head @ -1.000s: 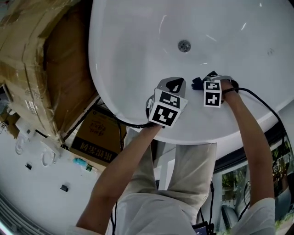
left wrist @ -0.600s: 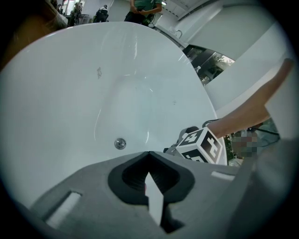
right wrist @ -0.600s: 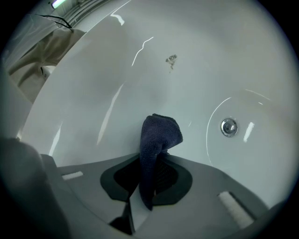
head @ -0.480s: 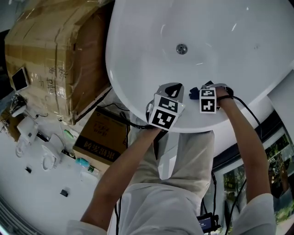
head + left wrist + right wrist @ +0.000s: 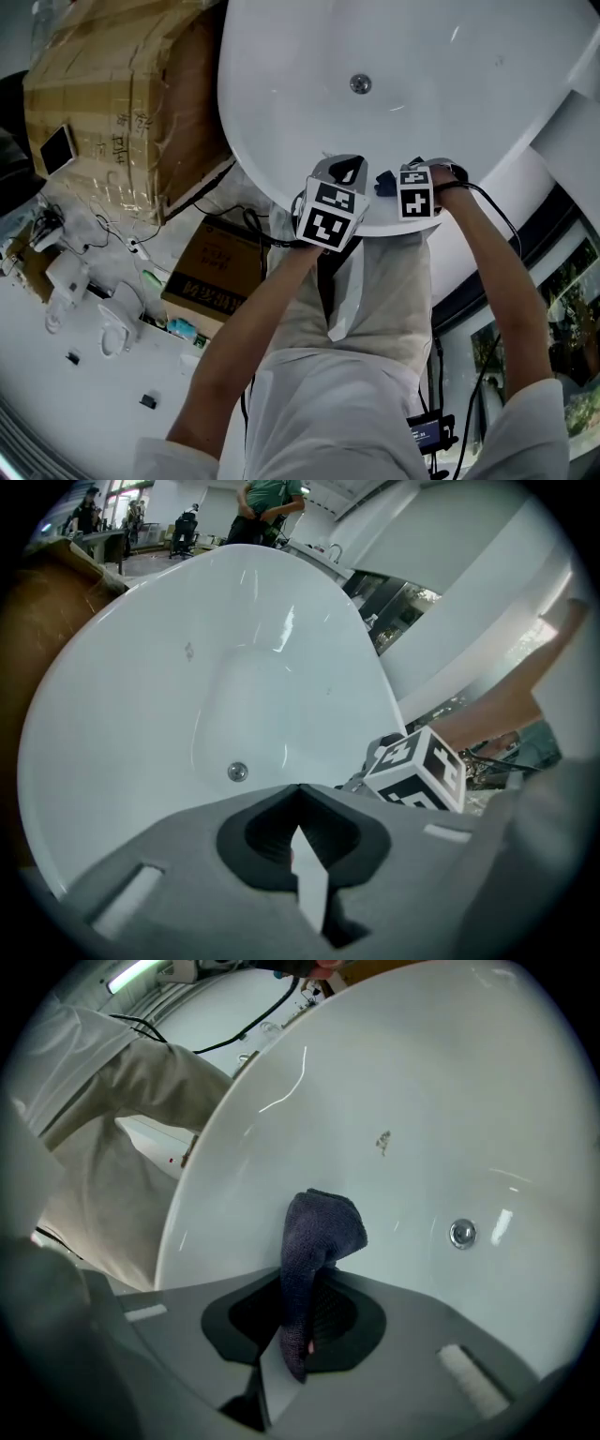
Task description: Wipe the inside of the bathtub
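Head view: the left tool (image 5: 345, 171) and right tool (image 5: 396, 176) sit side by side at the near rim of the white bathtub (image 5: 422, 84); left gripper view: jaws pressed together; right gripper view: jaws pinch a dark cloth (image 5: 314, 1237) over the tub's inner wall, beside the drain (image 5: 461, 1233).

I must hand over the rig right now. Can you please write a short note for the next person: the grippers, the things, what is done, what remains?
Left gripper: shut, holding nothing, at the near rim of the bathtub.
Right gripper: shut on the dark cloth, beside the left one, with the cloth pointing at the inner wall.
Done: the cloth is in hand. How much is already wiped cannot be told.
Left: wipe the inside, including the small mark on the wall and around the drain.
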